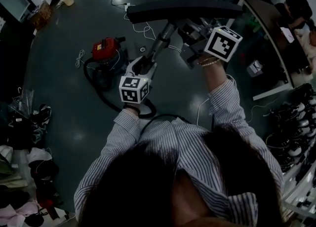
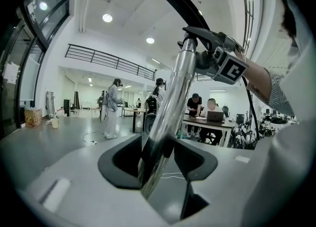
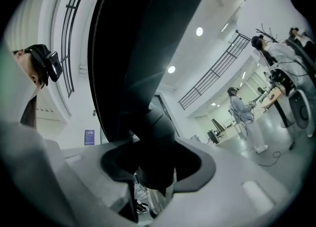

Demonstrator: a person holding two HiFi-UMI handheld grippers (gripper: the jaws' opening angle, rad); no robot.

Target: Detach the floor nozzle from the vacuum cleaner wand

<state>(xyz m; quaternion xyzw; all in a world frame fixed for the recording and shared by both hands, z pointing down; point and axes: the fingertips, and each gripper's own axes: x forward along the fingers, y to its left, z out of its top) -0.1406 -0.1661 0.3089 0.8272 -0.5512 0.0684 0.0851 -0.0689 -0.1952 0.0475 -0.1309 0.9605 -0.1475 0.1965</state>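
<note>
Two grips are set, one to each side of the joint we mean to part. Our left gripper (image 2: 157, 164) has its jaws closed round the wand (image 2: 170, 107), a polished metal tube that runs up and away from us. Our right gripper (image 3: 153, 164) has its jaws drawn in on the dark neck (image 3: 153, 122) of the floor nozzle (image 1: 187, 9), and the neck fills the gap between them. In the head view the nozzle is held up in the air in front of us, its long black head lying crosswise at the top of the wand. It is well clear of the floor (image 1: 64, 102), where the red canister (image 1: 106, 48) sits with its black hose (image 1: 98, 85) looping back towards us. We judge the wand to be stiff and light, but slick. Bright metal gives the pads little to bite on, so a pull along the tube may slide the left gripper instead of freeing the joint, and the hold wants to be firm and close below the joint. The nozzle looks like hard plastic and not heavy, but its head is wide and would act as a lever if we took it by an end. The neck is the right place to hold it, because it is thick, stubby and in line with the tube. We expect a push fit or a catch that we cannot make out. A straight pull along the wand with a slight twist seems safer than bending, which could strain the plastic socket. The trailing hose may add some drag on the left side.
</note>
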